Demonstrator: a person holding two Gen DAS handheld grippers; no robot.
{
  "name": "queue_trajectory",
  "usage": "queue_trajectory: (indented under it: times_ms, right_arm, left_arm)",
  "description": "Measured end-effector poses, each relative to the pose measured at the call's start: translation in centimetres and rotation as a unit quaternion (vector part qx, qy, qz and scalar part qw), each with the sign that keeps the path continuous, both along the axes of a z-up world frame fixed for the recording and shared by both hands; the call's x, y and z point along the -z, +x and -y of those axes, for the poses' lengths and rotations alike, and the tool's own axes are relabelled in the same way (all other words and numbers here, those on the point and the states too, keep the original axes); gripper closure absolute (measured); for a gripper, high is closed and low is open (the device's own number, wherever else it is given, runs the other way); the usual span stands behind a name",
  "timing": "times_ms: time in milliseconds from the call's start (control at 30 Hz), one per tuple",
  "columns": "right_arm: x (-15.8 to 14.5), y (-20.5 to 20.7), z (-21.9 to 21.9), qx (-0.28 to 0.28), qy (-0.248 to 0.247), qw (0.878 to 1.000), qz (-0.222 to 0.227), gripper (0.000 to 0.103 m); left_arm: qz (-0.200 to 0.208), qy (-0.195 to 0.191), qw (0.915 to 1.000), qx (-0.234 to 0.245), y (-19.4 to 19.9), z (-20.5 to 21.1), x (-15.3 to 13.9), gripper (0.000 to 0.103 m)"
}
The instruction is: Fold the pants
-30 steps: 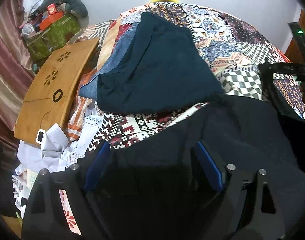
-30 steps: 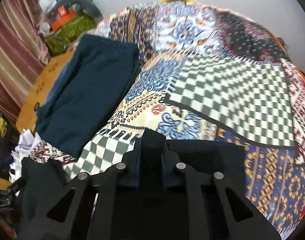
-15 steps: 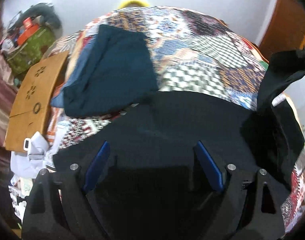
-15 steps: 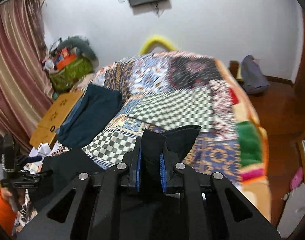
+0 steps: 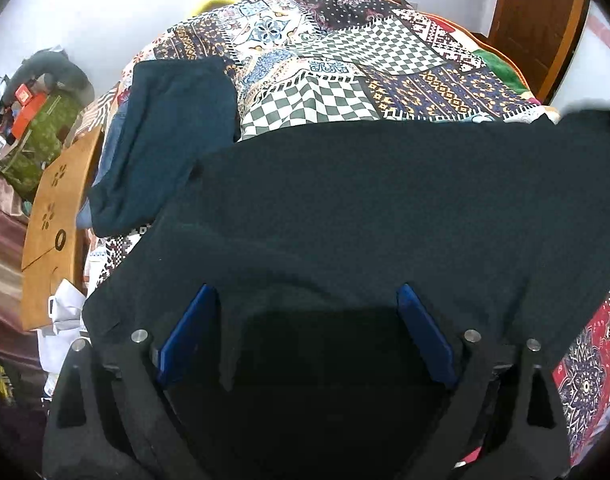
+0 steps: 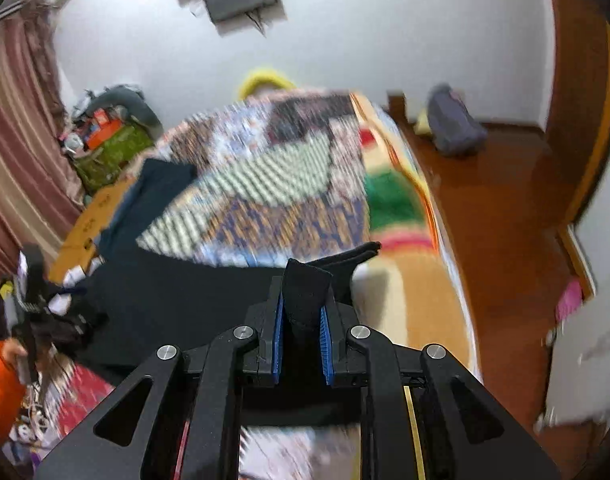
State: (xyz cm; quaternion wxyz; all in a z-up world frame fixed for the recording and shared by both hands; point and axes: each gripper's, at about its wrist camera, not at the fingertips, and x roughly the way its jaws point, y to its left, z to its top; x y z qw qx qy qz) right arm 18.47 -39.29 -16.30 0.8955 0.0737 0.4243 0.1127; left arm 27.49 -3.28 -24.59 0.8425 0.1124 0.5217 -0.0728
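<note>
Black pants (image 5: 365,208) lie stretched across the near part of the patchwork bedspread (image 5: 345,60). My left gripper (image 5: 305,320) stands wide open over the near left part of the pants, blue pads (image 5: 187,332) apart, nothing between them. My right gripper (image 6: 301,320) is shut on a bunched edge of the black pants (image 6: 305,292), lifted above the bed's right side. The cloth runs left from it to the left gripper (image 6: 37,304), seen at the far left with an orange sleeve.
Folded dark teal pants (image 5: 165,136) lie on the bed's left. A wooden lap table (image 5: 55,208) leans beside them, white cloth (image 5: 65,312) below it. A green bag with clutter (image 5: 33,140) stands by the curtain. Wooden floor (image 6: 505,220) and a grey bag (image 6: 453,124) lie right of the bed.
My right gripper has lifted and swung right with the pants edge, stretching the cloth across the bed. My left gripper has stayed open over the pants while its view turned right.
</note>
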Motion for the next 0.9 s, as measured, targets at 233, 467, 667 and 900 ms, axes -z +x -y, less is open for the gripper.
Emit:
queue_trajectory:
  times_ms: [233,467,667,900]
  right_arm:
    - [6.5,-2.5,0.2,0.006,-0.011,0.997,-0.078,0.087]
    - [5.2,-3.2,1.7,0.046,-0.038,0.996,-0.067,0.073]
    - [1.3,-2.3,0.6,0.042,-0.047,0.998,-0.012,0.063]
    - [-1.9,0.5,-7.0,-0.048,-0.042,0.997,0.033,0.062]
  left_arm:
    - [-0.006,-0.029,0.9993,-0.024,-0.1,-1.0,0.1,0.006]
    - [0.009,-0.041,0.9983,-0.041,-0.7,-2.5,-0.6,0.006]
    - [0.042,-0.043,0.9947,-0.083,-1.4,-6.8,-2.3,0.006]
    - [0.065,-0.025,0.9816,-0.178,-1.4,-16.3,-3.6,0.006]
